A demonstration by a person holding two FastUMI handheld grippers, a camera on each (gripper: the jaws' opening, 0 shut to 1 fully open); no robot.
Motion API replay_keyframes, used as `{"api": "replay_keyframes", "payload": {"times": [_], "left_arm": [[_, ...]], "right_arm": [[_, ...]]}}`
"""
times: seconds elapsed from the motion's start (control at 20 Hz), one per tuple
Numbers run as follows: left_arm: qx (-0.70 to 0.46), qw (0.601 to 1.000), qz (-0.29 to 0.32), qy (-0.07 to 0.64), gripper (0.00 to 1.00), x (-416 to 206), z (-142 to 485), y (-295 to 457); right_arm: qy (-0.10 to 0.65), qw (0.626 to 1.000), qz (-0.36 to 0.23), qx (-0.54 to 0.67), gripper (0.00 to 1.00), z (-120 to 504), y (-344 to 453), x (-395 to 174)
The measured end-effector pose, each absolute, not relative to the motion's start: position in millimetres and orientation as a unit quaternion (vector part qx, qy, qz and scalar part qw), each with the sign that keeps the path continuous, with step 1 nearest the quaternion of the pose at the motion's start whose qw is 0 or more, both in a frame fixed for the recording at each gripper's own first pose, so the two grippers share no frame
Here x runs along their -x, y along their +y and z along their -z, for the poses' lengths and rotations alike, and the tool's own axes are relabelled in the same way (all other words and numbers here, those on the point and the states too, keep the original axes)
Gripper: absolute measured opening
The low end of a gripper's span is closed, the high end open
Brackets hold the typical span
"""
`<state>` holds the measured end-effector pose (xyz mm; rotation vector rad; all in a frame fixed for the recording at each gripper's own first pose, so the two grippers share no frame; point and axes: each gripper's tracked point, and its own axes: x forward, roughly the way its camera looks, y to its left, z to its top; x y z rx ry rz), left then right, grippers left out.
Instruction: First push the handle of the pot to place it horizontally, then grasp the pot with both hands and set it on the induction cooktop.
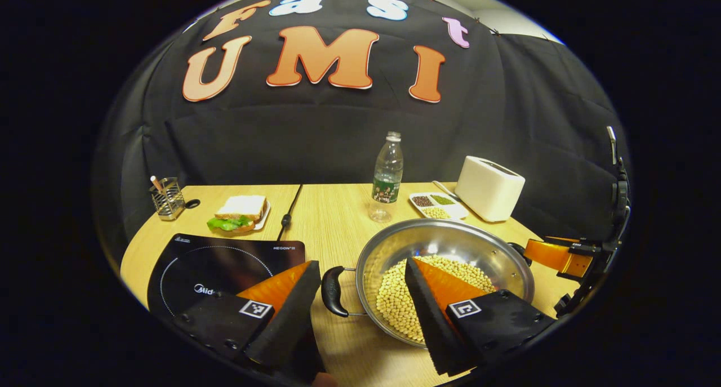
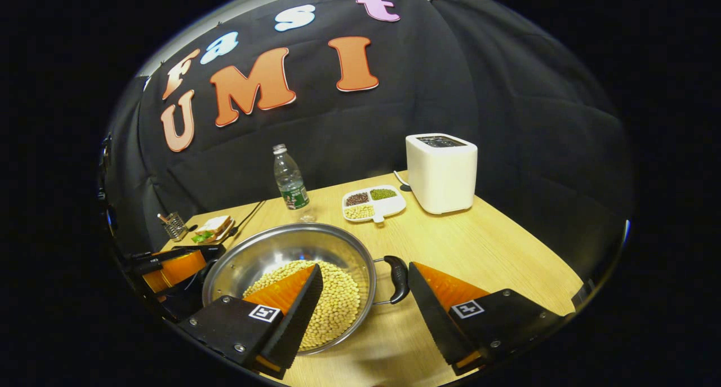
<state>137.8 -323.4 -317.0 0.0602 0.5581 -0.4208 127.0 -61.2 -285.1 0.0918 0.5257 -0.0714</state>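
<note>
While the round steel pot of yellow beans (image 1: 445,274) sits on the wooden desk (image 1: 332,218) beside the black induction cooktop (image 1: 219,263), your left tongs (image 1: 360,308) and right tongs (image 2: 363,302) gape around its black side handles (image 1: 333,291); gripping and lifting seem to remain.

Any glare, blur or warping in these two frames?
Left gripper view: table edge bows from fisheye warp; soft glare on the pot wall; induction cooktop dark and glossy. Right gripper view: toaster sharp, pot wall shiny, beans crisp; no motion blur.
</note>
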Motion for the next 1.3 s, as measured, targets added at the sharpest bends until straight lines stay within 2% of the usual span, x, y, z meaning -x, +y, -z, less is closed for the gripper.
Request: {"api": "replay_keyframes", "payload": {"times": [0.75, 0.85, 0.95, 1.0, 1.1, 1.25, 1.3], "left_arm": [[-0.035, 0.906, 0.203, 0.369, 0.98, -153, 378, -330], [-0.035, 0.901, 0.204, 0.383, 0.98, -157, 385, -332], [-0.056, 0.897, 0.195, 0.392, 0.98, -161, 389, -326], [-0.069, 0.893, 0.182, 0.405, 0.87, -164, 400, -316], [-0.050, 0.893, 0.187, 0.406, 0.66, -160, 392, -324], [-0.044, 0.893, 0.182, 0.410, 0.63, -158, 392, -320], [-0.037, 0.891, 0.182, 0.413, 0.59, -155, 392, -320]], "right_arm": [[0.349, 0.935, 0.035, -0.057, 0.95, 346, -66, -150], [0.357, 0.932, 0.044, -0.053, 0.92, 351, -72, -151], [0.367, 0.928, 0.056, -0.048, 0.81, 360, -80, -151], [0.366, 0.927, 0.050, -0.059, 0.69, 358, -78, -149], [0.364, 0.927, 0.050, -0.072, 0.60, 356, -75, -152], [0.369, 0.923, 0.061, -0.093, 0.50, 356, -77, -148], [0.367, 0.923, 0.063, -0.095, 0.53, 353, -76, -147]]}}
